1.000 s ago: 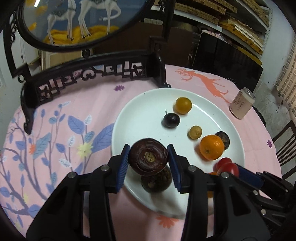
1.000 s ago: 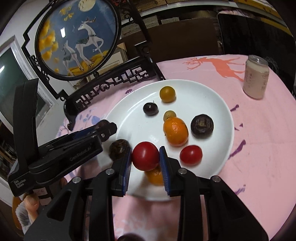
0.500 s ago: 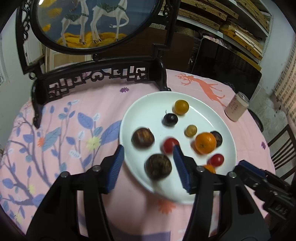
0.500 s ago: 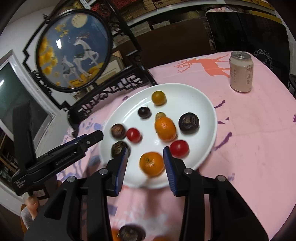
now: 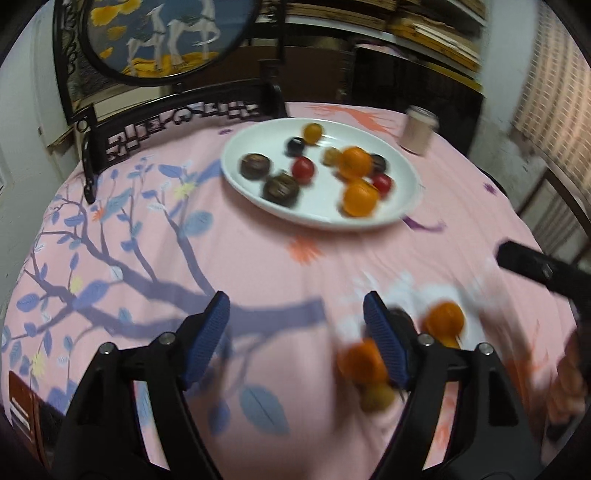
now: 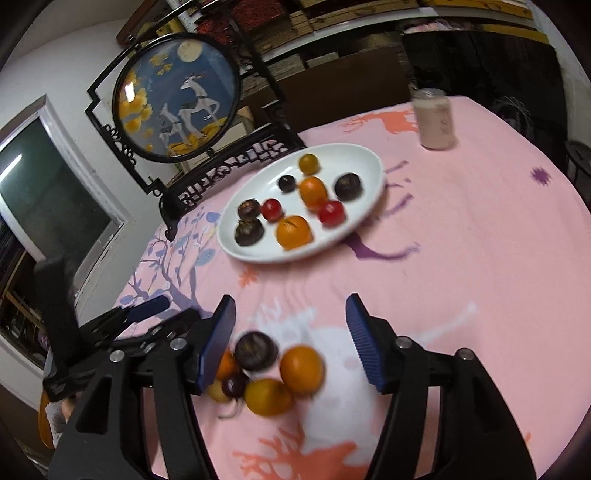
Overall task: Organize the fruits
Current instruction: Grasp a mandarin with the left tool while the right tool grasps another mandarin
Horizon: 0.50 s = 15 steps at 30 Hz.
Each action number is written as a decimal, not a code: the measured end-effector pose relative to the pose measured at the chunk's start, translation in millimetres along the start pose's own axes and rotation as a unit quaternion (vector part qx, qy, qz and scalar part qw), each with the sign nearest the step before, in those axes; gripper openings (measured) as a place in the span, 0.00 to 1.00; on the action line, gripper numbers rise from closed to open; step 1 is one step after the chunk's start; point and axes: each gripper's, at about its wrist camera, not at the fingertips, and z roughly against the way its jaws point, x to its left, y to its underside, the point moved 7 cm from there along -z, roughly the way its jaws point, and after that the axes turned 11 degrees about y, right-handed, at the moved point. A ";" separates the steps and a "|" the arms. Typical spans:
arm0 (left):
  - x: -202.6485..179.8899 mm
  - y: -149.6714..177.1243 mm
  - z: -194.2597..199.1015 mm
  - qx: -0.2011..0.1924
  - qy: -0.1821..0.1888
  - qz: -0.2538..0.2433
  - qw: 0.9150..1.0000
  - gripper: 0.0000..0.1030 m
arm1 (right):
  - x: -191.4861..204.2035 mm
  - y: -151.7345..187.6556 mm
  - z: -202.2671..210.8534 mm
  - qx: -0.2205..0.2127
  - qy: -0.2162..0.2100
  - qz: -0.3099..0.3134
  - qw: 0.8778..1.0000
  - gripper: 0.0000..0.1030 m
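Observation:
A white plate [image 5: 406,177] [image 6: 369,162] on the pink tablecloth holds several fruits: oranges [image 5: 360,199] [image 6: 293,232], red tomatoes [image 5: 303,168] [image 6: 331,212] and dark mangosteens [image 5: 281,187] [image 6: 249,232]. A loose cluster of fruits lies near the table's front: oranges [image 6: 302,367] [image 5: 444,317], a mangosteen [image 6: 255,350], a yellow fruit [image 6: 266,397]. My left gripper [image 5: 295,332] is open and empty, left of that cluster. My right gripper [image 6: 290,338] is open and empty, just above it.
A drink can [image 5: 419,129] [image 6: 434,118] stands to the right behind the plate. A black carved stand with a round deer screen [image 6: 177,96] [image 5: 155,33] rises at the table's far left edge. The left gripper's body [image 6: 110,332] sits left of the cluster.
Both grippers let go of their fruits onto the plate, opened wide and pulled back toward the near edge. The loose fruit cluster has come into view.

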 end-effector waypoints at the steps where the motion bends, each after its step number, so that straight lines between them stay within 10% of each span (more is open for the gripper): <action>1: -5.1 4.7 2.8 0.000 0.000 -0.009 1.000 0.80 | -5.9 2.8 0.4 0.004 0.004 -0.009 1.000 0.61; 15: -29.0 27.5 -10.4 0.038 0.007 -0.064 0.997 0.84 | -21.1 0.5 -2.7 0.020 0.005 -0.046 0.999 0.61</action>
